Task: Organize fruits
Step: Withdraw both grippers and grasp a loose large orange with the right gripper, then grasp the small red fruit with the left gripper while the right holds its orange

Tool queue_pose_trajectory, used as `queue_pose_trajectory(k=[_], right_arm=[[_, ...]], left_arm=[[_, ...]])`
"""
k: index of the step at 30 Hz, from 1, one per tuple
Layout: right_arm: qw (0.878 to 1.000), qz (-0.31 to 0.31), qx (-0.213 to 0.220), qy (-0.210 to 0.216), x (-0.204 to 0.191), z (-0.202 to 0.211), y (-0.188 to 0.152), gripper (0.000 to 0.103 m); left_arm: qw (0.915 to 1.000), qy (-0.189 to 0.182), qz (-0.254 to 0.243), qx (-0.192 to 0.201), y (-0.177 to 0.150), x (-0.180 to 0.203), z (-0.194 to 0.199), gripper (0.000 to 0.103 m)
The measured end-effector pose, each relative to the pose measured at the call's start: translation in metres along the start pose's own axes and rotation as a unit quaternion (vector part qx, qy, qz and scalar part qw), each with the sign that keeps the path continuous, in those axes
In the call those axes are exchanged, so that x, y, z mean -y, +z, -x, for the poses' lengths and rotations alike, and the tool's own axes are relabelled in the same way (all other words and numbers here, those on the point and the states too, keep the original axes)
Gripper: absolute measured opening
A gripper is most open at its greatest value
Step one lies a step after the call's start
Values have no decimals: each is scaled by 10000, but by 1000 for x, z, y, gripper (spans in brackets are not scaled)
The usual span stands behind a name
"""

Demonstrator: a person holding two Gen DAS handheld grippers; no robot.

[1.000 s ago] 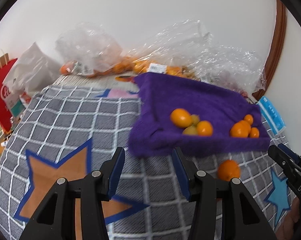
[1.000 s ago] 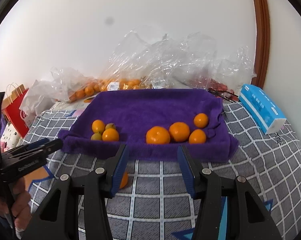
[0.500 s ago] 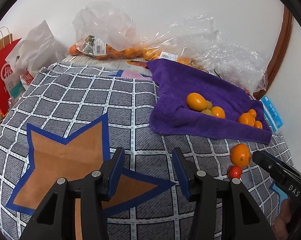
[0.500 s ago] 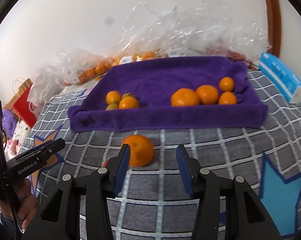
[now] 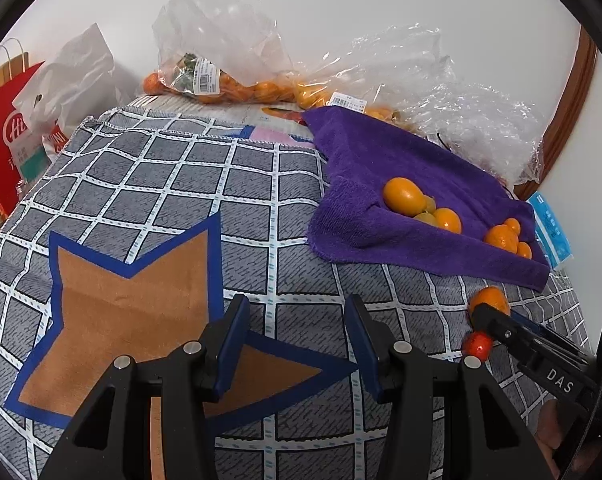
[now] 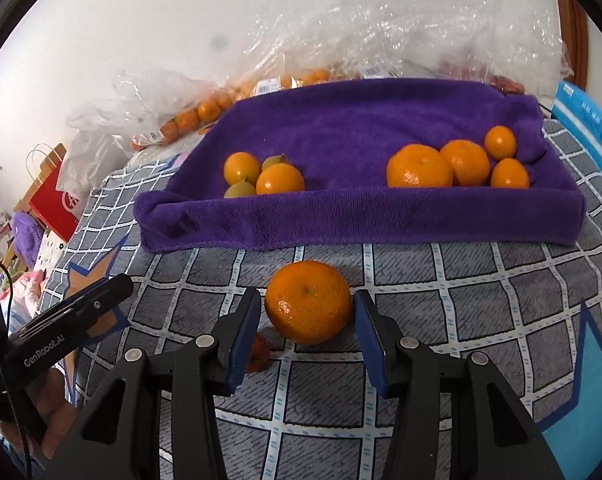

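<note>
A loose tangerine (image 6: 308,300) lies on the checked cloth in front of the purple towel (image 6: 361,120). My right gripper (image 6: 307,320) is open around it, with a thin gap at each pad. A small red fruit (image 6: 260,354) sits half hidden behind that gripper's left finger. On the towel, several small orange and greenish fruits (image 6: 263,176) are grouped at the left and several tangerines (image 6: 453,164) at the right. My left gripper (image 5: 299,332) hangs open and empty over the orange star, left of the towel (image 5: 381,152), the tangerine (image 5: 491,298) and the red fruit (image 5: 477,346).
Clear plastic bags of oranges (image 5: 229,88) lie crumpled along the wall behind the towel. A red paper bag (image 5: 9,140) stands off the left edge. A blue tissue pack (image 6: 585,120) lies at the right. The grey checked cloth (image 5: 181,184) covers the surface.
My right gripper has dropped and moved forward, so the loose tangerine now sits between its fingers. The left gripper swung left and down at first, then held still.
</note>
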State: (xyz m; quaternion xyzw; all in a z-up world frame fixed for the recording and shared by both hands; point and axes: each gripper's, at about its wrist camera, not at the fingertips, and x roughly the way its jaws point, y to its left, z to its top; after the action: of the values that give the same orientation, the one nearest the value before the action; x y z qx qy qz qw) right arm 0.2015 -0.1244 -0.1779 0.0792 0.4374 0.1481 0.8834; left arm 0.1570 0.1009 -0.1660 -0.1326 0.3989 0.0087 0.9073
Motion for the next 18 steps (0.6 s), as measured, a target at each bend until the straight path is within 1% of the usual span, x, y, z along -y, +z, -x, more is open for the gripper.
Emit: queue_pose_trajectory(k=[7,13,15,18], right_arm=[[9999,18,136,-31,0,-2,0,46],[9996,-120,168,168,7,-2,0,44],[9997,-126,173,132,7,-2,0,43],[9998,-61,193,-91,4,1,-1,43]], left_arm=[[9999,86,-76,-18,0,2,-2,47],[10000,62,35,12,0,1,-2,47],[10000,91,27,12,0,1,-3,47],[9999,117,24,22,0,2,-3,47]])
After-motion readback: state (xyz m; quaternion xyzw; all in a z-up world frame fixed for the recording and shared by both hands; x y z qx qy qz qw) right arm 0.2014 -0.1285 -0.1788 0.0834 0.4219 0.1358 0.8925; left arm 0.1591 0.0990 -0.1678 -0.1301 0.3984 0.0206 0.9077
